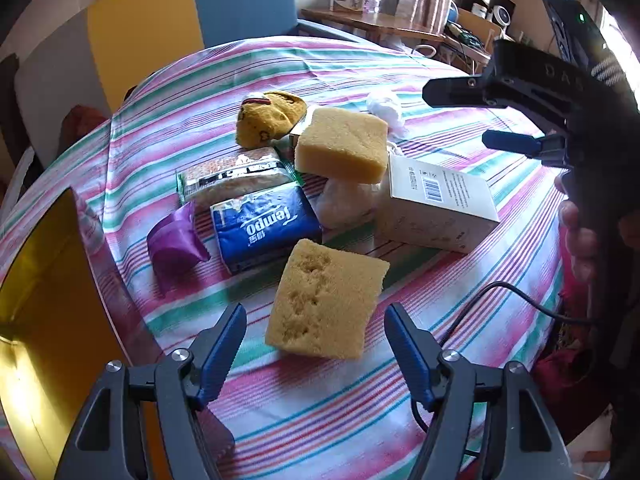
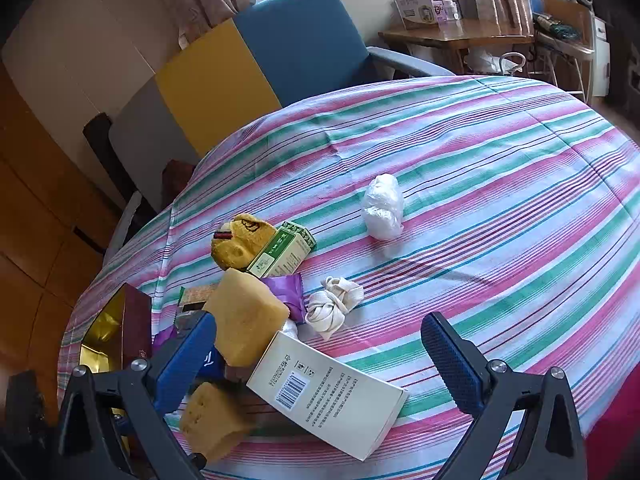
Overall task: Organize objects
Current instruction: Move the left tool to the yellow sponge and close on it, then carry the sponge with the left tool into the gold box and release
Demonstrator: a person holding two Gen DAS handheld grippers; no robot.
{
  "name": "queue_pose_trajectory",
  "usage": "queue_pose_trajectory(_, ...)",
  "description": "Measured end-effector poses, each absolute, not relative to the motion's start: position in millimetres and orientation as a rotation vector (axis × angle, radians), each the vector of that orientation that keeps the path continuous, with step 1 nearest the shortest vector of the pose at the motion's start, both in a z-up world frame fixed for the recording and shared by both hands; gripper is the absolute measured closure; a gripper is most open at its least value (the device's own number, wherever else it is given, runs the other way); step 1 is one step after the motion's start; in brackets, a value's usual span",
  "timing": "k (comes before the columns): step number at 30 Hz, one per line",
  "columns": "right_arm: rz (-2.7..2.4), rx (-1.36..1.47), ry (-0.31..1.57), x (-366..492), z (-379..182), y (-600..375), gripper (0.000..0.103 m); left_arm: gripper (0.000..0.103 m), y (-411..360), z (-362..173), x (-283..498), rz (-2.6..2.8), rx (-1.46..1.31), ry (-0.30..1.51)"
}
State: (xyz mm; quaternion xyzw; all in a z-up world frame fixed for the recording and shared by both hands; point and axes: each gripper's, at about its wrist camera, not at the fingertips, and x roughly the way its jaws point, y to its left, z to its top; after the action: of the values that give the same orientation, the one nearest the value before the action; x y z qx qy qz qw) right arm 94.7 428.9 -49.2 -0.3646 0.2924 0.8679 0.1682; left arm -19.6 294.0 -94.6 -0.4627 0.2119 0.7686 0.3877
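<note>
The left gripper (image 1: 316, 344) is being held wide open and empty, angled down over the near sponge (image 1: 326, 300), which is lying on the striped cloth (image 1: 460, 80) just beyond its fingertips, its long axis running near to far. The right gripper (image 2: 320, 356), also spread wide and empty, is being kept farther right, over the white box (image 2: 324, 392). Only the right view is showing the green carton (image 2: 286, 252) and knotted cloth (image 2: 334, 306).

Yellow sponges (image 1: 326, 300), white box (image 1: 436, 204) clustered on cloth.
</note>
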Motion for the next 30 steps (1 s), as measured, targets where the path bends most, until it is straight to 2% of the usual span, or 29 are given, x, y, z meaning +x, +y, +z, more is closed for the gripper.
queue_pose_trajectory(5, 2.475, -1.04, 0.828, 94, -49, 428, 0.0, 0.027, 300, -104, -23, 1.942, -1.178, 0.577)
queue_pose_trajectory(8, 2.474, -1.043, 0.83, 93, -49, 428, 0.0, 0.023, 302, -109, -26, 1.927, -1.182, 0.596)
queue_pose_trajectory(19, 2.477, -1.062, 0.831, 92, -52, 428, 0.0, 0.022, 310, -122, -37, 1.89, -1.207, 0.563)
queue_pose_trajectory(20, 2.475, -1.064, 0.832, 91, -52, 428, 0.0, 0.025, 311, -126, -38, 1.889, -1.218, 0.566)
queue_pose_trajectory(21, 2.473, -1.066, 0.833, 91, -52, 428, 0.0, 0.038, 311, -130, -39, 1.873, -1.249, 0.54)
queue_pose_trajectory(23, 2.469, -1.067, 0.832, 91, -53, 428, 0.0, 0.046, 306, -127, -36, 1.878, -1.232, 0.487)
queue_pose_trajectory(30, 2.463, -1.136, 0.856, 84, -61, 428, 0.0, 0.047, 284, -110, -21, 1.905, -1.204, 0.419)
